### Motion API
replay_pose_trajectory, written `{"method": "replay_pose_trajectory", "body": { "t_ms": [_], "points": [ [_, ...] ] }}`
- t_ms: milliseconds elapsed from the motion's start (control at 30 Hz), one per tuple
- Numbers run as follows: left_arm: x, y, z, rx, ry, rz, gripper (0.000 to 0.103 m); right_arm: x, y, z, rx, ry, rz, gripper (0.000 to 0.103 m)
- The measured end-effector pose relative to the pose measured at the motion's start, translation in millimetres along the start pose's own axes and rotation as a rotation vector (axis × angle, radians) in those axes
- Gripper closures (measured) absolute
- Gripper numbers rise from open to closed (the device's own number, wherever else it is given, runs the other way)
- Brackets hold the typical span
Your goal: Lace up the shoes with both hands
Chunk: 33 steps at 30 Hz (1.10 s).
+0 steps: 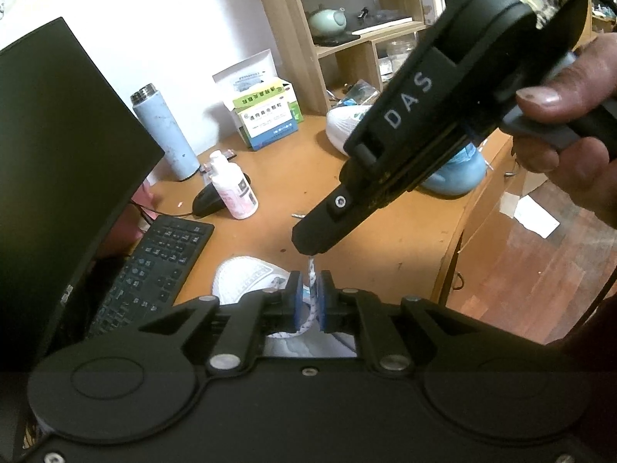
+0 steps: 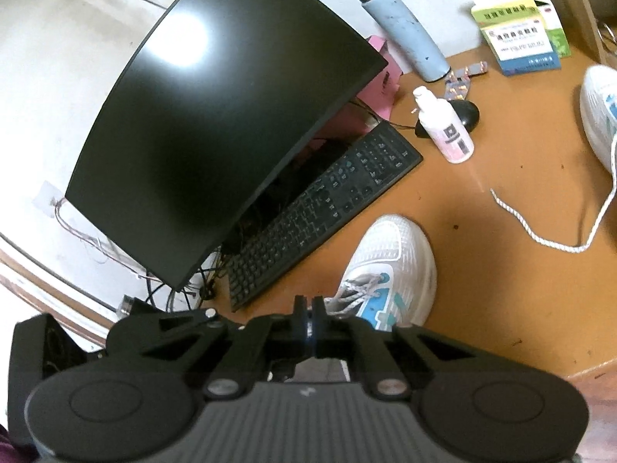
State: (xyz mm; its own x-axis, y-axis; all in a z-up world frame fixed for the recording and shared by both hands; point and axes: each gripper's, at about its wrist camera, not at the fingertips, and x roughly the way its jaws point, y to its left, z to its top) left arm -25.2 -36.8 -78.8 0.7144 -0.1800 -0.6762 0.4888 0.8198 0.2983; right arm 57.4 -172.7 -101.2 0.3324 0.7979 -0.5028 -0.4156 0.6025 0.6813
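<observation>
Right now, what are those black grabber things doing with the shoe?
A person is lacing a white sneaker on the wooden desk, a gripper in each hand. The left gripper pinches the white shoelace between its blue fingers. The right gripper is shut on the lace's tip just above. A second sneaker lies farther off, its lace loose.

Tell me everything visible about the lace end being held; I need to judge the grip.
The lace end is a white woven cord with dark flecks. It rises from the near white shoe, passes upright between the left gripper's blue-padded fingers, which pinch it, and its tip meets the closed right gripper above. No slack shows between the two grips.
</observation>
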Motion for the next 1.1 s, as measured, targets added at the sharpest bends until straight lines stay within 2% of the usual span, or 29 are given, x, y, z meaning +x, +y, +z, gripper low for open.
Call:
{"method": "replay_pose_trajectory", "body": {
  "t_ms": [167, 233, 433, 633, 833, 1100],
  "points": [
    [4.4, 2.8, -2.6, -0.013, 0.006, 0.012, 0.102, 2.2, 0.3, -0.3, -0.006, 0.015, 0.017, 0.1],
    [7.6, 5.1, -5.2, -0.031, 0.013, 0.022, 0.102, 2.9, -0.2, -1.0, -0.006, 0.022, 0.029, 0.096],
    [28.8, 7.9, -28.7, -0.097, 0.087, 0.027, 0.102, -4.3, -6.1, -5.2, 0.011, 0.019, -0.007, 0.096],
    [46.3, 0.2, -33.0, -0.075, 0.116, 0.021, 0.102, 9.1, 2.4, -20.6, -0.053, 0.085, -0.068, 0.096],
    [62.5, 2.5, -30.3, -0.044, 0.151, 0.056, 0.102, 15.3, -1.5, -24.3, -0.021, 0.086, -0.1, 0.096],
    [68.0, 7.0, -29.0, -0.055, 0.154, 0.041, 0.102, 18.2, -4.3, -24.7, -0.013, 0.096, -0.112, 0.096]
  ]
}}
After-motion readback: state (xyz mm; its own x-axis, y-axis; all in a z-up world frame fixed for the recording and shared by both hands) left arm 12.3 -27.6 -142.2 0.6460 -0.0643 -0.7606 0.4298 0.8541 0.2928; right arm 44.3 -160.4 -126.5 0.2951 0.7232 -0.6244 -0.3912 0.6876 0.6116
